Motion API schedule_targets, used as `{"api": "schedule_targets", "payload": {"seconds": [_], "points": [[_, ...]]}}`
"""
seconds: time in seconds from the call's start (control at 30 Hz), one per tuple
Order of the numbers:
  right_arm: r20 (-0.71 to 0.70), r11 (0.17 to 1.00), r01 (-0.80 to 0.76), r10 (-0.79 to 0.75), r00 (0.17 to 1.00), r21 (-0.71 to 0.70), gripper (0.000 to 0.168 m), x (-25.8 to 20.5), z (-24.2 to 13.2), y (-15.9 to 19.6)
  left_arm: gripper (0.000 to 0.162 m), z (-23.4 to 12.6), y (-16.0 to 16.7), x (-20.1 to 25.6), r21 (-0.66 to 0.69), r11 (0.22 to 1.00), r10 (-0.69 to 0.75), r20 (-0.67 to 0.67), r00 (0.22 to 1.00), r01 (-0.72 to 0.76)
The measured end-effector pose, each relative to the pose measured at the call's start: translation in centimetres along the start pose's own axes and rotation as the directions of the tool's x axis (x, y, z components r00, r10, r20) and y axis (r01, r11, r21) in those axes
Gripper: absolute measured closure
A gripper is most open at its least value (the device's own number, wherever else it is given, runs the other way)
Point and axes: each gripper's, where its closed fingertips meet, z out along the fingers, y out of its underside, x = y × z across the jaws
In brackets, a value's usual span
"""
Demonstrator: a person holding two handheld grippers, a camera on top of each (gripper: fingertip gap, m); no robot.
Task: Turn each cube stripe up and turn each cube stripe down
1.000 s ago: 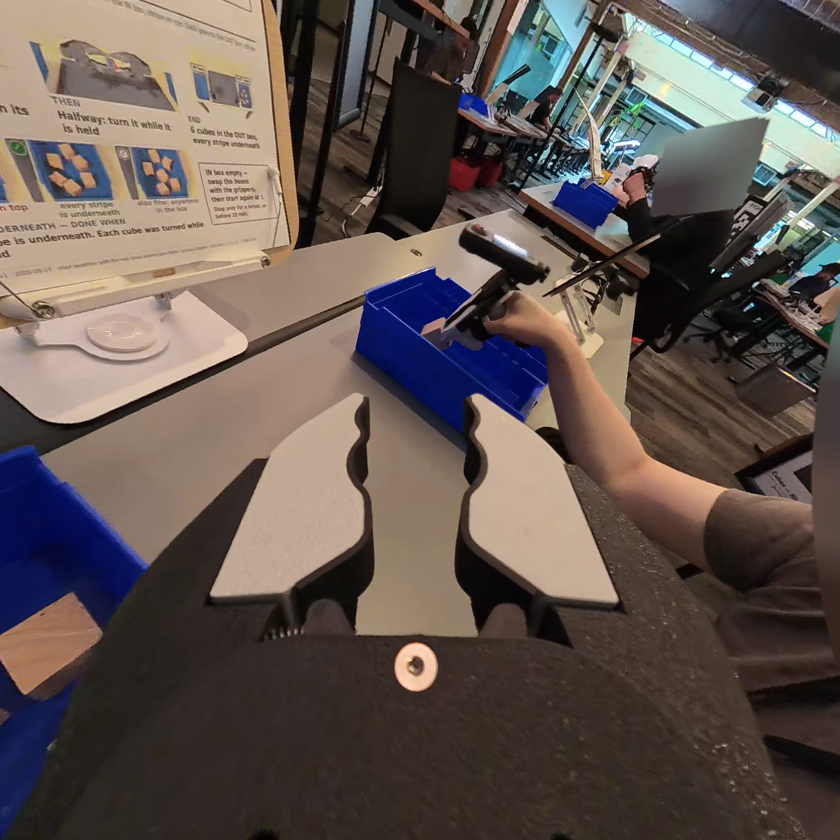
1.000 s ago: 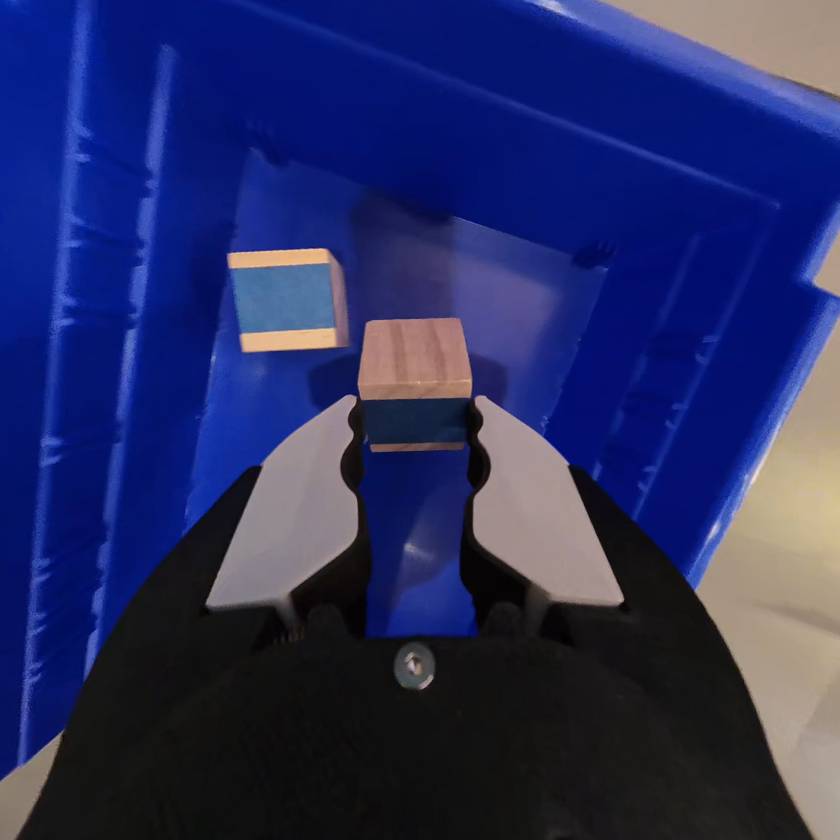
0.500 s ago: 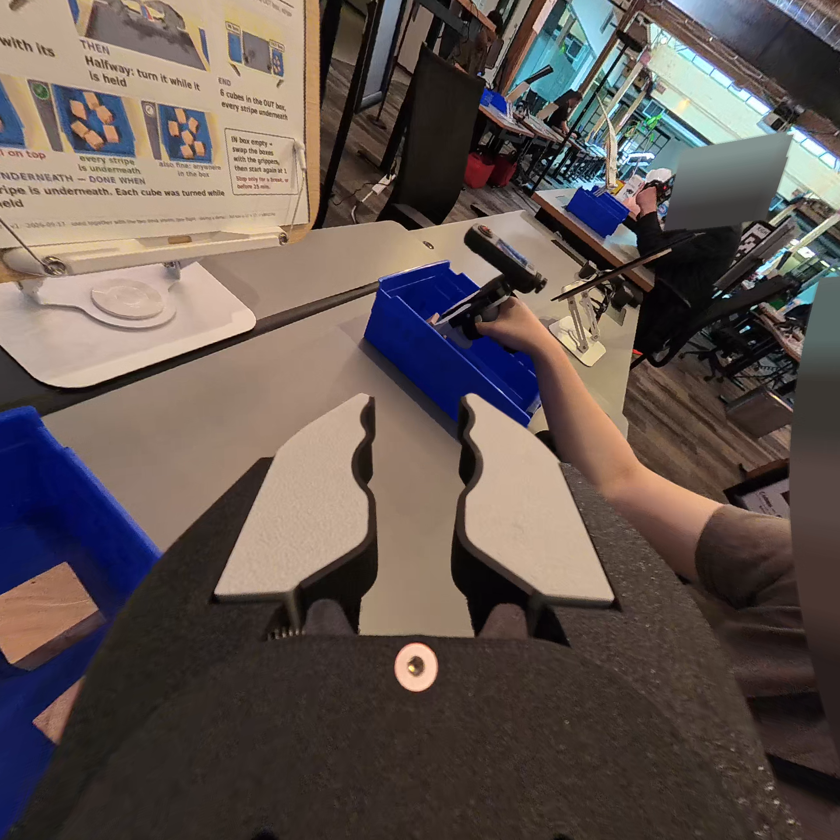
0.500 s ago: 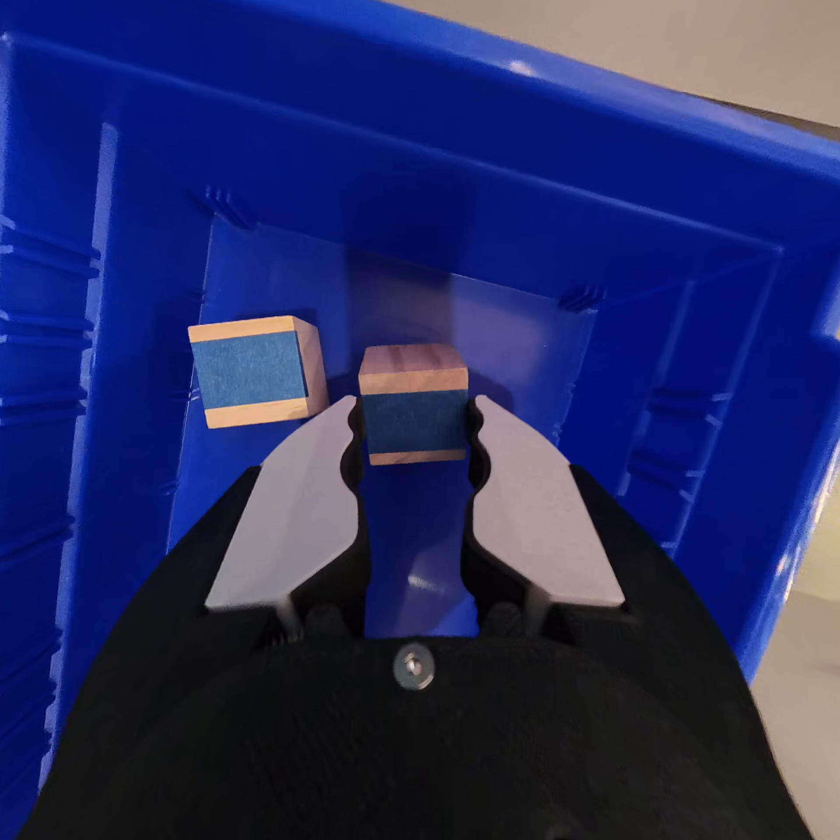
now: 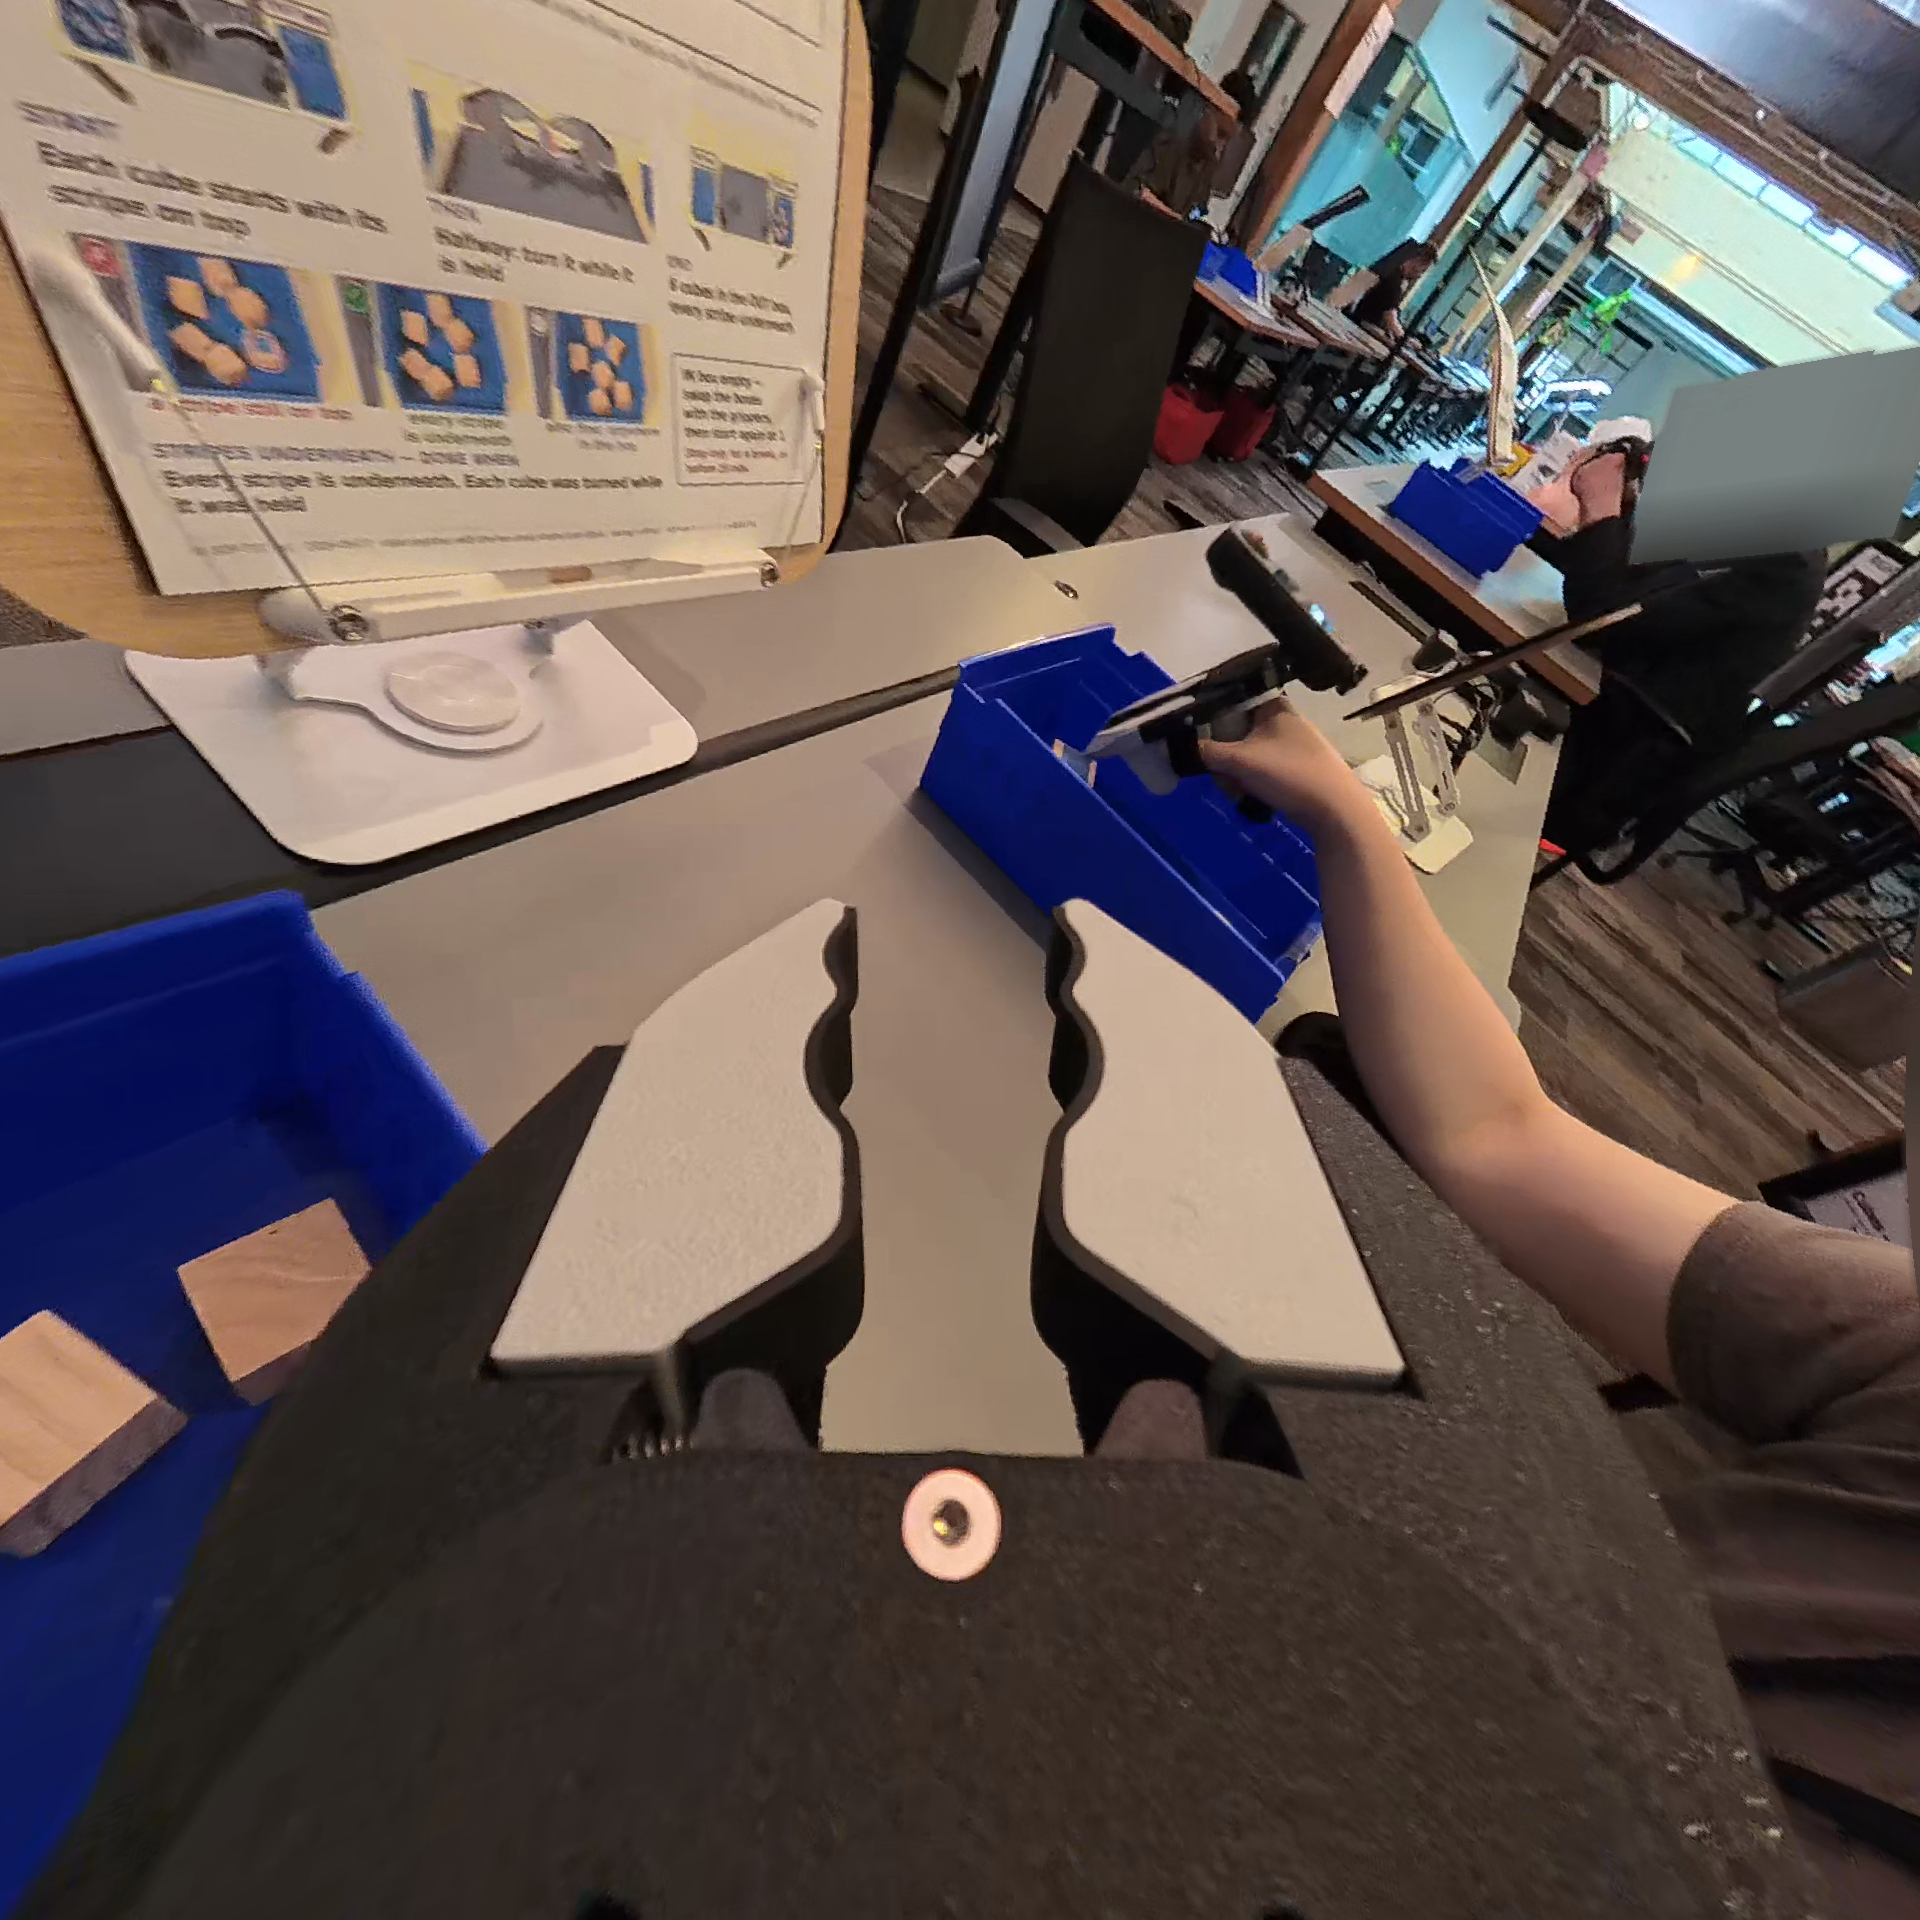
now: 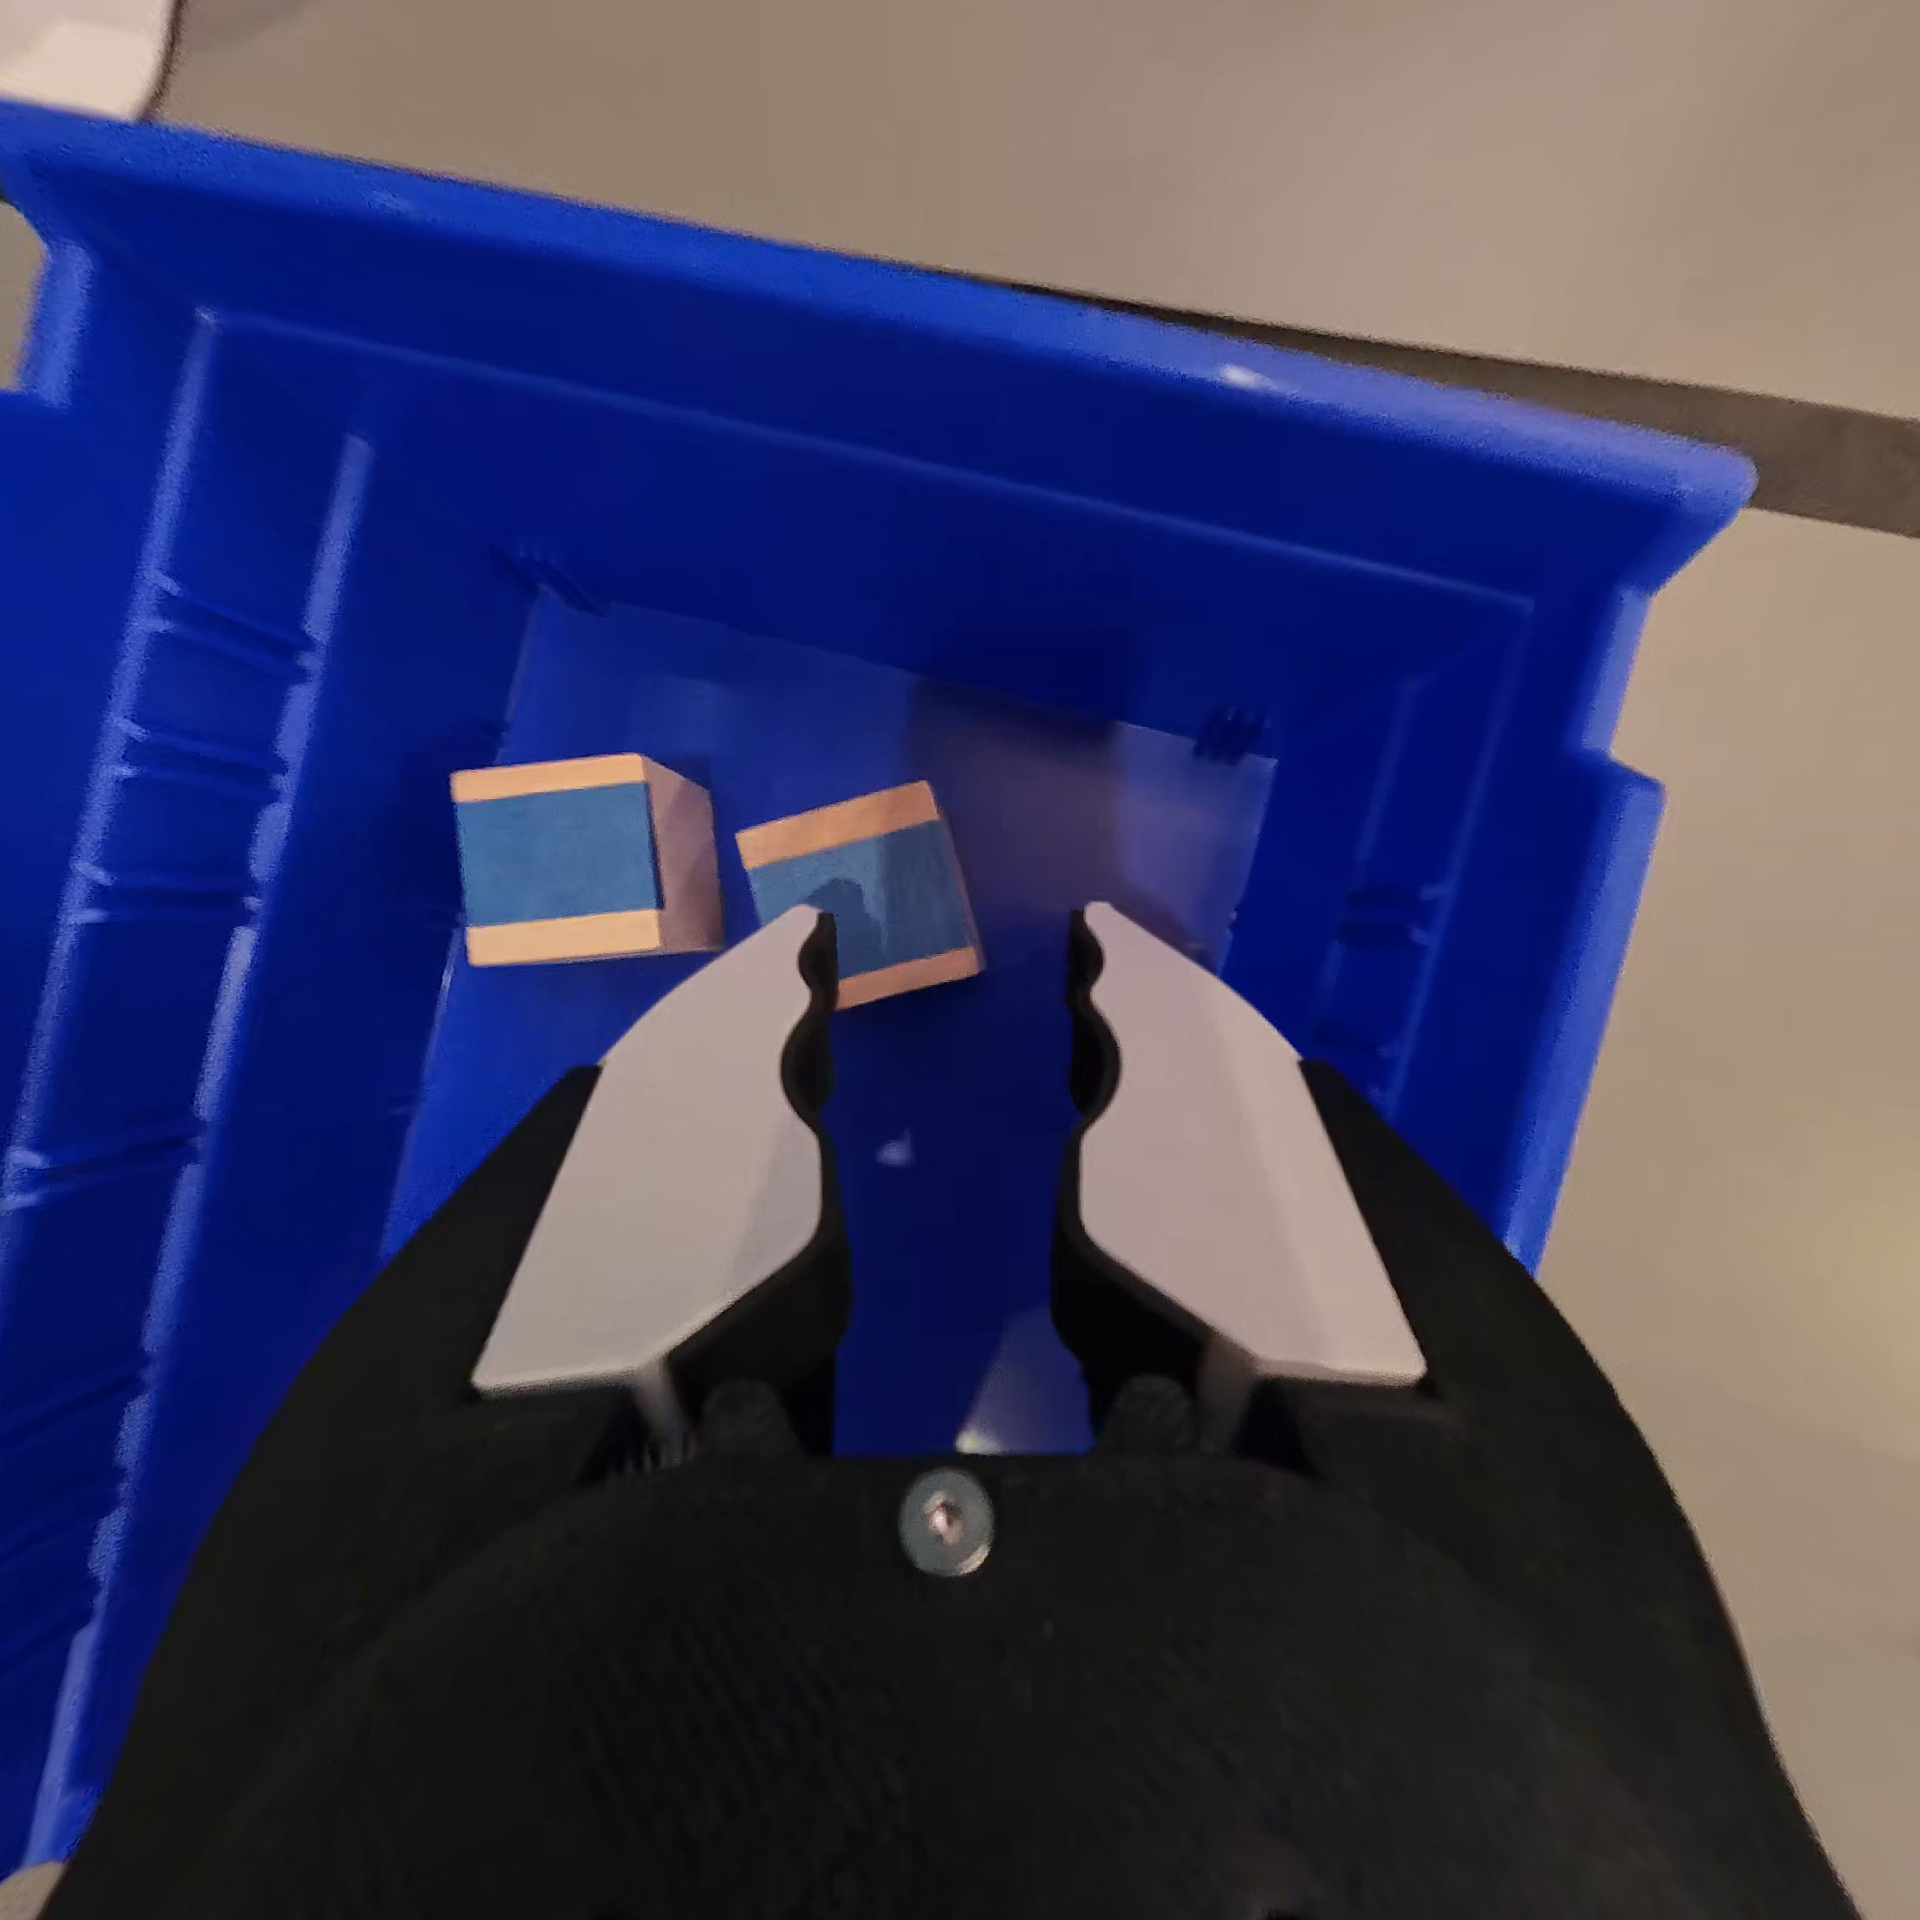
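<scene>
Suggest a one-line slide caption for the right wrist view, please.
Open right gripper above a blue bin holding two stripe-up wooden cubes.

Two pale wooden cubes, one at centre left (image 6: 587, 860) and one at centre (image 6: 860, 891), each show a blue stripe between tan edges, inside a bright blue bin (image 6: 312, 727). The right tongs (image 6: 948, 914) have light grey fingers (image 6: 686, 1143) on a black body. The bench (image 6: 1143, 135) is grey-beige. Lower left (left wrist view), two plain wood cubes (image 5: 272, 1307) lie in another blue bin (image 5: 156, 1039).
</scene>
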Motion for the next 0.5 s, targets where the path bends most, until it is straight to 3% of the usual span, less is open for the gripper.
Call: {"api": "schedule_targets", "payload": {"seconds": [0.17, 0.5], "points": [[0.099, 0.997, -0.055, 0.06, 0.993, -0.058, 0.134, -1.0, 0.5, 1.1, 0.128, -0.7, -0.1, -0.4, 0.007, 1.0, -0.006, 0.018, 1.0, 0.006], [0.173, 0.985, -0.121, 0.141, 0.975, -0.122, 0.134, -1.9, 0.2, 2.1, 0.128, -0.3, 0.3, -0.3, -0.014, 1.0, -0.01, 0.013, 1.0, 0.01]]}}
